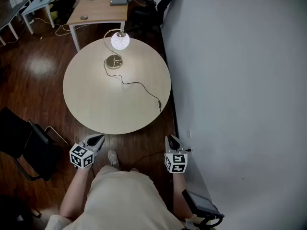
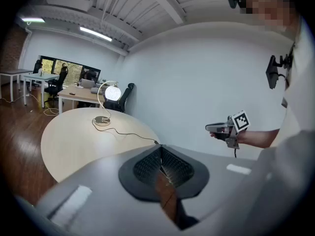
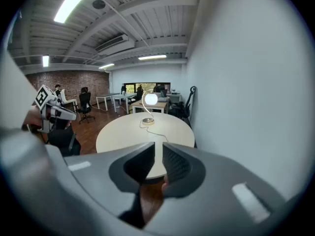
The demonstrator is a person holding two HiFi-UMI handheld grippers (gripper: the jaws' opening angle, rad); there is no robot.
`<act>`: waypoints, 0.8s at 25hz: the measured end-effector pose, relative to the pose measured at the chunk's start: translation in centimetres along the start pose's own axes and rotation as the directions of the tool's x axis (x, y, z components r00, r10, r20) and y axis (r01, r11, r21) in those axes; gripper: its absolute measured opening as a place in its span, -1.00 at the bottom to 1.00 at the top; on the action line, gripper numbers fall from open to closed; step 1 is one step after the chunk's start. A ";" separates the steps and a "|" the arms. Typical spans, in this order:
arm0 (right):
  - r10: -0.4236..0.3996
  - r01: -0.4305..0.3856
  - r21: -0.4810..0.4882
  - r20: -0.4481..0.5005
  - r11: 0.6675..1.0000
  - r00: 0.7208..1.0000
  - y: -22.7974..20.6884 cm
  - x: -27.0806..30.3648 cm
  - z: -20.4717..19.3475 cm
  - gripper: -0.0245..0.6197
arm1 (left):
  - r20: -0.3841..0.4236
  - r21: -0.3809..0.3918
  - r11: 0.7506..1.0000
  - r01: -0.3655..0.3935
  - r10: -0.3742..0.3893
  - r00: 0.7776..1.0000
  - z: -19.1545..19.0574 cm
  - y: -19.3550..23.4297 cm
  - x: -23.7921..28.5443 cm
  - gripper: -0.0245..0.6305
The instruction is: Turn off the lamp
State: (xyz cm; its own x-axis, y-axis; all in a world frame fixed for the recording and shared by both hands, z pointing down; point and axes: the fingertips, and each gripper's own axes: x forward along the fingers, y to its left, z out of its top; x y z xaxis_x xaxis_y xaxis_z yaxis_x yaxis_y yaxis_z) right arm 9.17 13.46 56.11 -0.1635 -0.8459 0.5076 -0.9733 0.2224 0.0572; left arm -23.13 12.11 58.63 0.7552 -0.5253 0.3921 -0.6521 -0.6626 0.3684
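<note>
Head view: lamp (image 1: pixel 116 49) at 12 o'clock, far from closed left hand-held gripper (image 1: pixel 100 138) and slightly parted, empty right hand-held gripper (image 1: pixel 171 139)

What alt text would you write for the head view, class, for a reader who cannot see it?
A lit lamp stands at the far side of a round beige table, its black cord trailing toward the table's near right edge. Below, a person holds the left gripper and right gripper short of the table, neither touching anything.
</note>
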 end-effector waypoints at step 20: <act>-0.063 0.064 0.036 -0.031 0.997 0.998 3.9 4.3 1.1 -0.71 | -0.033 0.045 0.995 0.092 -0.090 0.995 0.7 5.6 -0.4 -0.93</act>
State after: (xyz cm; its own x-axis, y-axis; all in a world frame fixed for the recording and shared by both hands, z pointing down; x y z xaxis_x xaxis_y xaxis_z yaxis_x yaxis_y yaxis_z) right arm 4.54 10.14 57.63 -0.0965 -0.8430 0.5291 -0.9869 0.1500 0.0591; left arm -27.03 8.18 59.95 0.8085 -0.4452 0.3849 -0.5763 -0.7315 0.3645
